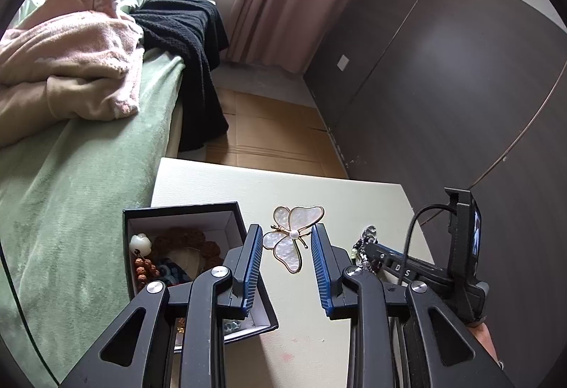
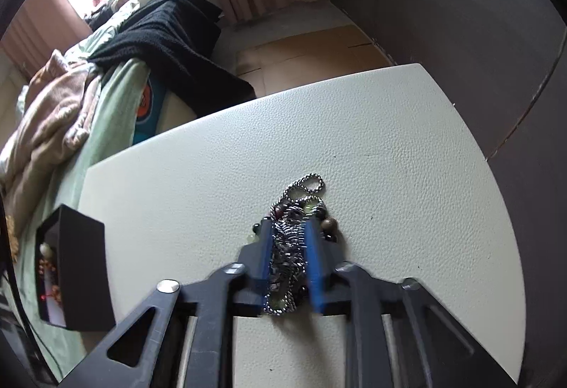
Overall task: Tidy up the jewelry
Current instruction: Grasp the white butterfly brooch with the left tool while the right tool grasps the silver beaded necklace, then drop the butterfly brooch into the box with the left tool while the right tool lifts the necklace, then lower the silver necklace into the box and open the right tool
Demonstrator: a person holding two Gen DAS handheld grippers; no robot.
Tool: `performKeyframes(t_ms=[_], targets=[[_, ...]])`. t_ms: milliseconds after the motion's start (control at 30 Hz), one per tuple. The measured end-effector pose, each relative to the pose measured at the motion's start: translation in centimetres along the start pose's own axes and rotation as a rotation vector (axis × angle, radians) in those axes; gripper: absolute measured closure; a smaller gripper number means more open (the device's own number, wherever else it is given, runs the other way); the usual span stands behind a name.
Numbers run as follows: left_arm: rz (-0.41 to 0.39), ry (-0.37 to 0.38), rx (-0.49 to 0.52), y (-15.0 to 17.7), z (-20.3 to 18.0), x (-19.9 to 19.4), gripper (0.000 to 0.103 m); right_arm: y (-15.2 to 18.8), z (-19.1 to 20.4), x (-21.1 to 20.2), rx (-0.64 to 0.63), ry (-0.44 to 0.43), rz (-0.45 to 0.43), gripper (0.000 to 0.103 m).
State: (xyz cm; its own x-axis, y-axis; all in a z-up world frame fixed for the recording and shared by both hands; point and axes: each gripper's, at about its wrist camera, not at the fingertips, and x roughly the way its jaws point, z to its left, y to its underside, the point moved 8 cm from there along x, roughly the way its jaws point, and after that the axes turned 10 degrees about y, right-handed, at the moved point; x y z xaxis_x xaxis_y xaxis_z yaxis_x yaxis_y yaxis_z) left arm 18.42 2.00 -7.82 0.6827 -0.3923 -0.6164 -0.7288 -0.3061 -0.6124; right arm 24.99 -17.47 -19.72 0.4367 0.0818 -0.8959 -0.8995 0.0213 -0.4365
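Observation:
A pearl-white butterfly brooch (image 1: 292, 239) with a gold rim lies on the white table (image 1: 354, 203). My left gripper (image 1: 287, 235) is open, one finger on each side of the brooch, not touching it. A black jewelry box (image 1: 184, 211) with beads inside stands to its left; it also shows in the right wrist view (image 2: 81, 267). My right gripper (image 2: 290, 228) is shut on a tangle of silver chain and bead necklaces (image 2: 294, 211) that rests on the table (image 2: 389, 157). The tangle also shows in the left wrist view (image 1: 365, 246), beside my right gripper (image 1: 368, 251).
A bed with a green blanket (image 1: 88, 175), pink clothes (image 1: 63, 62) and a black throw (image 1: 191, 40) runs along the left. Dark cabinet doors (image 1: 460, 86) stand at the right. Cardboard (image 1: 269, 133) covers the floor beyond the table.

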Motion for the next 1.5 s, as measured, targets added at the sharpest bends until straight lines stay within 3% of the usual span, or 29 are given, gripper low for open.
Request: performKeyframes(t_ms=[67, 300, 567, 633, 700, 800, 1500], targets=[[-0.008, -0.002, -0.006, -0.1, 0.3, -0.5, 0.074, 0.2, -0.3, -0.2, 0.027, -0.039, 0.009, 0.097], [-0.029, -0.023, -0.028, 0.2, 1.6, -2.6, 0.074, 0.4, 0.2, -3.3, 0.082, -0.193, -0.032, 0.097], [0.002, -0.06, -0.064, 0.6, 3.3, -3.1, 0.073, 0.1, 1.4, -9.5, 0.076, -0.276, -0.155, 0.097], [0.014, -0.047, -0.104, 0.6, 3.9, -3.1, 0.071, 0.0, 1.8, -10.9, 0.063, -0.274, -0.182, 0.097], [0.009, -0.035, -0.127, 0.5, 4.2, -3.5, 0.052, -0.1, 2.3, -12.3, 0.051, -0.282, -0.205, 0.097], [-0.044, -0.039, -0.123, -0.1, 4.5, -5.0, 0.036, -1.1, 3.1, -14.7, 0.032, -0.29, -0.241, 0.097], [-0.157, 0.015, -0.185, -2.0, 6.6, -9.7, 0.033, -8.1, 9.4, -32.1, -0.087, -0.219, -0.54, 0.097]])
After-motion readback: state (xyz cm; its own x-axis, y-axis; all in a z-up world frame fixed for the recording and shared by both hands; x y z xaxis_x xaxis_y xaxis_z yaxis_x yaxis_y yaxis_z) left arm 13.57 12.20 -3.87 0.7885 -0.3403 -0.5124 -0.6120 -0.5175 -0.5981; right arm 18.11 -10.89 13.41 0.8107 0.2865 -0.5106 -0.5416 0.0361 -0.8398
